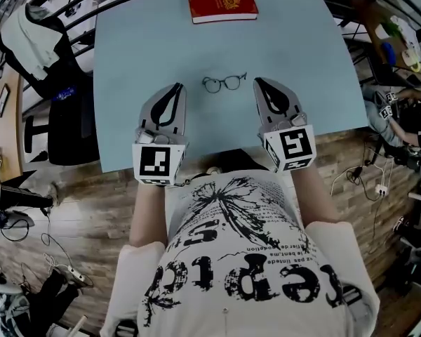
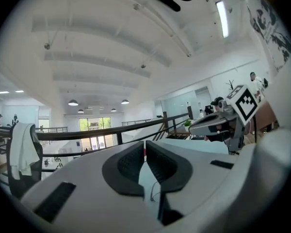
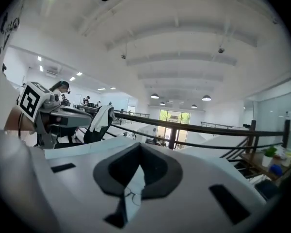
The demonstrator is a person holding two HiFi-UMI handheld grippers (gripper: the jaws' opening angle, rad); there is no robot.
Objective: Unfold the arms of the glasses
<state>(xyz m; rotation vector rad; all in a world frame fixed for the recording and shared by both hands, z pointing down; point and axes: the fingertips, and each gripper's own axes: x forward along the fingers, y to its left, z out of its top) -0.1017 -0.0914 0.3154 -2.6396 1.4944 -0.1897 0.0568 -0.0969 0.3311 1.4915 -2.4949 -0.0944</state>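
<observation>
Thin dark-rimmed round glasses (image 1: 223,83) lie on the pale blue table (image 1: 126,62), and nothing holds them. In the head view my left gripper (image 1: 177,87) hovers just left of them, shut and empty. My right gripper (image 1: 256,81) hovers just right of them, also shut and empty. Both point away from me, about level, above the table's near half. In the left gripper view the pads (image 2: 131,161) meet at the tip, and the glasses (image 2: 153,192) show small below the gap. The right gripper view shows the glasses (image 3: 133,195) the same way under its closed jaws.
A red book (image 1: 222,5) lies at the table's far edge. The table's near edge runs just under my hands, with wooden floor below. A dark office chair (image 1: 63,118) stands to the left, and cluttered desks and cables (image 1: 396,118) to the right.
</observation>
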